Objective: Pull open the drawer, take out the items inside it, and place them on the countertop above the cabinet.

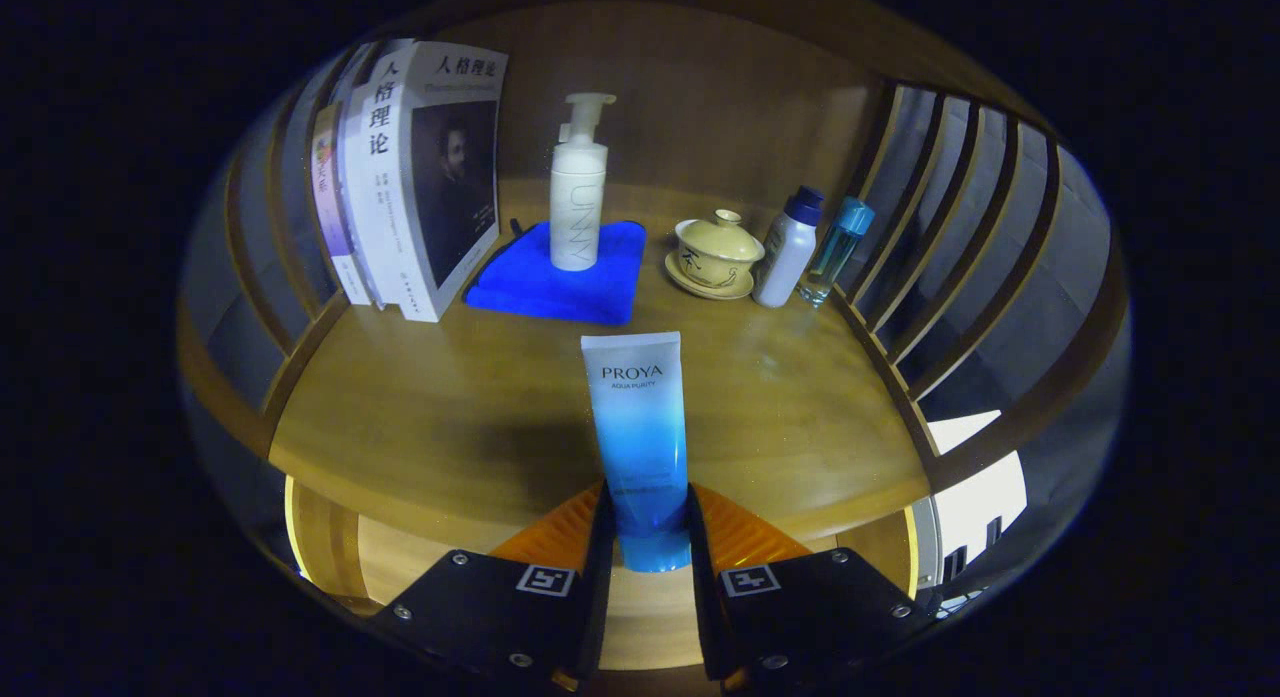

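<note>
**Blue tube pinched over the wooden countertop**

The wooden countertop (420, 417) spreads out beyond the fingers, walled by a plain wooden back panel (700, 97) and by slatted wooden sides (960, 227) to left and right. Below its front edge, the pale wooden inside of the open drawer (640, 617) shows between and beneath the fingers.

At the far left, a row of books (400, 177) stands upright against the slats. The nearest one has a white spine and cover with Chinese characters and a dark portrait panel on its front.

A folded blue cloth (565, 282) lies flat just right of the books. On it stands a white pump bottle (578, 192), upright, with pale vertical lettering that looks like "UNNY".

The gripper (645, 527) pinches a blue-and-white squeeze tube (638, 427), one finger pressed on each side of its lower, darker blue end. The tube stands upright between the fingers, its white upper part printed "PROYA" over "AQUA PURITY", and it rises in front of the countertop's near edge, in line with the blue cloth beyond.

To the right of the cloth sits a yellowish lidded tea bowl (715, 252) on a matching saucer, a dark mark on its side. Just beside it stands a white bottle with a dark blue cap (790, 247), and next to that, close to the right slats, a clear bottle with a teal cap (838, 252).
</note>
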